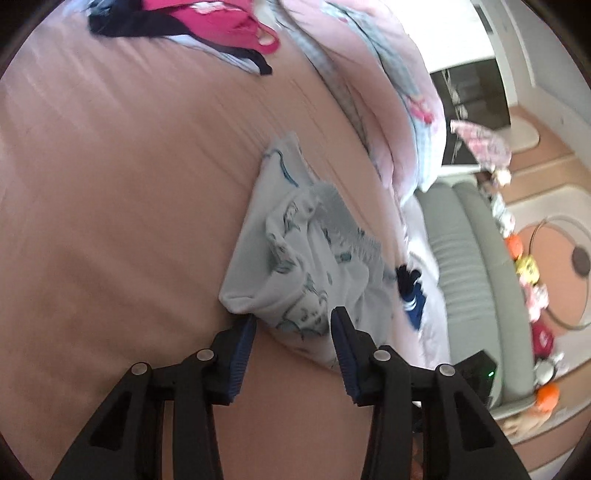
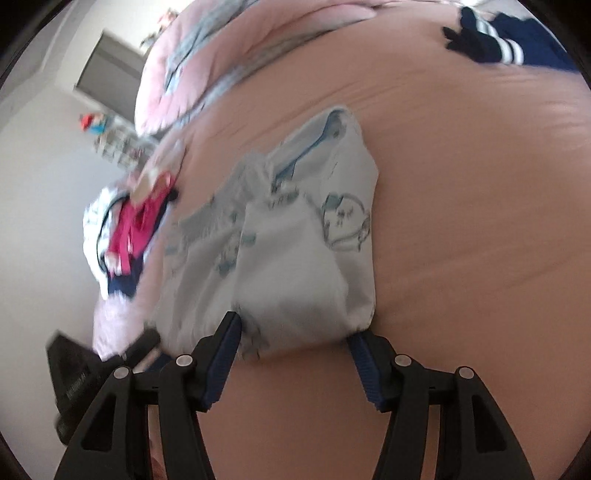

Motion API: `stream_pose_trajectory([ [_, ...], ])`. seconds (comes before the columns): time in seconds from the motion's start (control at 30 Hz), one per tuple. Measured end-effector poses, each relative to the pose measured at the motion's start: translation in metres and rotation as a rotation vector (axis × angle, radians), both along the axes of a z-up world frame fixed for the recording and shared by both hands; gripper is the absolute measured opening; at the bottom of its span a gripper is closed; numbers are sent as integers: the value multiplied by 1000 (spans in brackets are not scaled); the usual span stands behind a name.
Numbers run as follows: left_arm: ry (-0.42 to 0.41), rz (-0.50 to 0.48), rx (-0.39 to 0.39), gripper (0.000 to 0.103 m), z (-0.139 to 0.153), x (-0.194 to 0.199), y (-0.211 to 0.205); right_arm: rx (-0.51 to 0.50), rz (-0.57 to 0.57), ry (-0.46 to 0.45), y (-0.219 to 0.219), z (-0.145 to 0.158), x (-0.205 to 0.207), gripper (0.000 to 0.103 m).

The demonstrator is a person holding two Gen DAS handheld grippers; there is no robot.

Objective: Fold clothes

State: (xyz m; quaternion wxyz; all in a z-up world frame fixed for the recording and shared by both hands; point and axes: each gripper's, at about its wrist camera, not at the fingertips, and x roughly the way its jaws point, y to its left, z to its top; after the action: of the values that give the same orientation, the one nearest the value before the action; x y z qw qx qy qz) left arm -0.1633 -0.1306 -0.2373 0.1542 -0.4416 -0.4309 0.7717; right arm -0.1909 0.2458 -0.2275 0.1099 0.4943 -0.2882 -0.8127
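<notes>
A small pale blue printed garment [image 1: 291,254] lies bunched and partly folded on the pink bed sheet [image 1: 110,184]. My left gripper [image 1: 293,319] is open, its fingertips astride the garment's near edge. In the right wrist view the same garment [image 2: 295,240] lies in front of my right gripper [image 2: 293,330], which is open with its fingertips at the garment's near edge. The left gripper's black body [image 2: 81,376] shows at the lower left of the right wrist view.
A pile of pink and navy clothes [image 1: 207,22] lies at the far end of the bed, also seen in the right wrist view [image 2: 129,229]. A navy striped garment [image 1: 410,291] lies at the bed's edge. A pink quilt [image 1: 388,92] is heaped beside it. A grey sofa [image 1: 469,258] stands past the bed.
</notes>
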Motion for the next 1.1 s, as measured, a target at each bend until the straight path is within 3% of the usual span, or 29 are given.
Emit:
stream_pose_trajectory([
  [0.13,10,0,40,39,-3,-1,-4,9,-35,-2,-5,-5,-6,32],
  [0.27,7,37,143,39,-7,-1,-17,25,-14,15,-2,-1,-1,30],
  [0.4,19,72,-20,38,1,-4,-10,24,-28,16,-3,-5,-7,30],
  [0.47,14,31,-130,12,5,-12,2,66,-14,39,-9,-3,-11,22],
  [0.5,6,16,-156,12,5,-14,5,102,-5,49,-11,0,-11,17],
  [0.6,15,-3,-150,9,16,-8,6,142,16,73,-12,13,-2,11],
  [0.73,53,-89,-217,9,37,12,19,179,54,104,-3,35,22,11],
  [0.83,47,-117,-218,9,42,37,29,199,65,108,5,46,45,11],
  [1.0,5,-156,-213,9,35,69,42,244,69,92,11,44,90,11],
  [1.1,-1,-175,-300,9,37,75,49,248,80,7,19,28,107,13],
])
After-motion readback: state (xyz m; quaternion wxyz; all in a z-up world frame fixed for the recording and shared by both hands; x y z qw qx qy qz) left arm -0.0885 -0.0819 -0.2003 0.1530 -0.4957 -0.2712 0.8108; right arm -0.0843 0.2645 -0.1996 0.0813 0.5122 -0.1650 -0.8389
